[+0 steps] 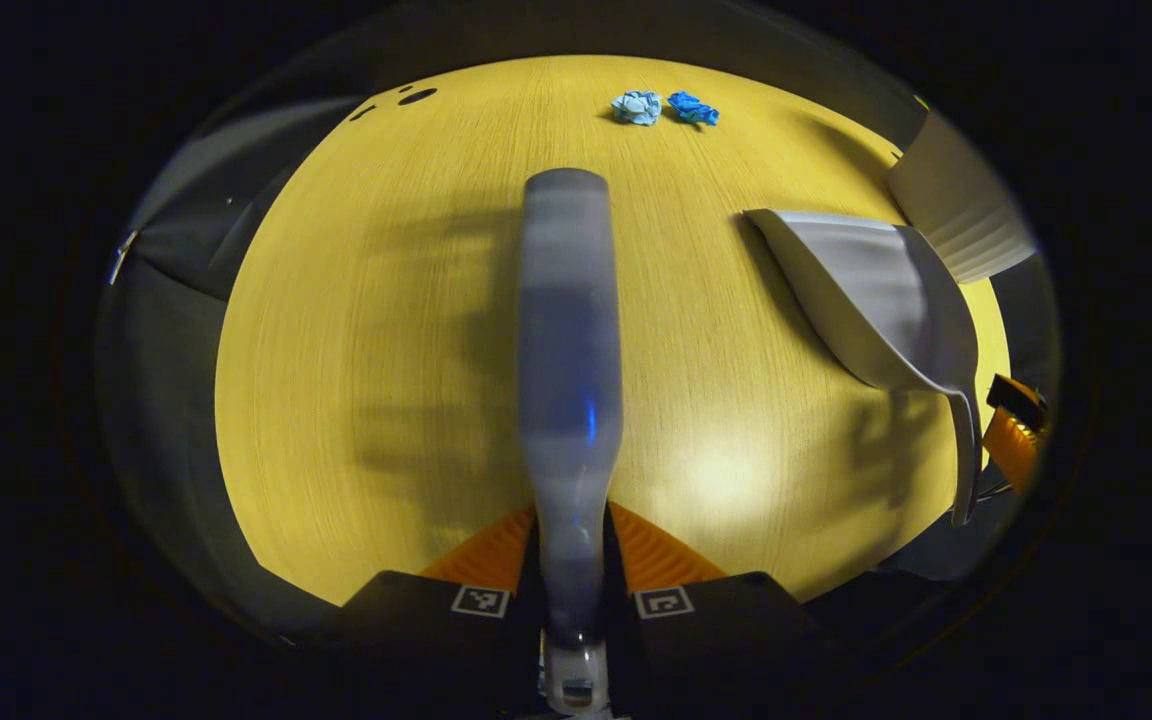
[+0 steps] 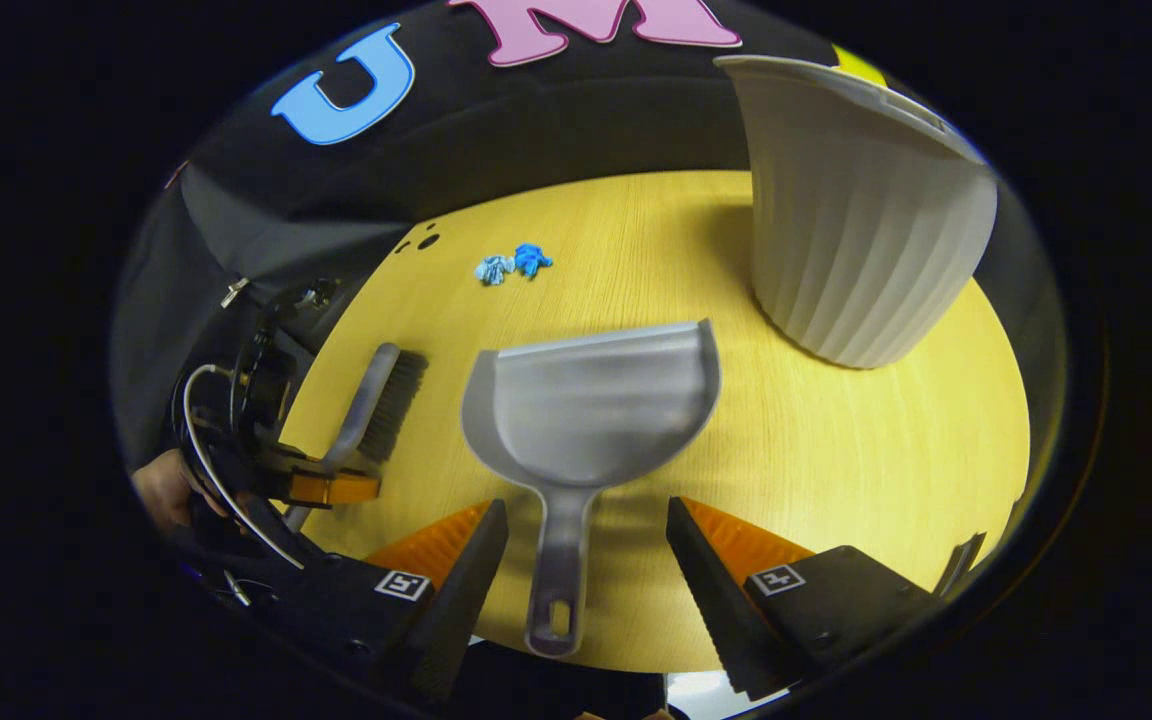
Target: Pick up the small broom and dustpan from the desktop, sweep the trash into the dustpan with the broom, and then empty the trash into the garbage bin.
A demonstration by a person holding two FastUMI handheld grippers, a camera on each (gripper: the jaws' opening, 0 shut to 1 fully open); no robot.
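Note:
My left gripper (image 1: 572, 525) is shut on the grey handle of the small broom (image 1: 569, 340), which points away over the yellow desktop (image 1: 356, 380). In the right gripper view the broom (image 2: 386, 400) hangs with its dark bristles toward the table, held by the left gripper (image 2: 331, 482). The grey dustpan (image 2: 596, 400) lies flat, its handle between the spread fingers of my right gripper (image 2: 586, 575), which is open and not pressing on it. Two crumpled blue paper balls (image 1: 663, 107) lie at the far side, also seen as the trash (image 2: 513, 264) beyond the dustpan.
A white ribbed garbage bin (image 2: 866, 220) stands at the right behind the dustpan (image 1: 876, 300); the bin (image 1: 956, 210) shows at the right edge of the left gripper view. Dark holes (image 1: 416, 96) mark the far left corner of the desktop. A hand (image 2: 161, 495) holds the left gripper.

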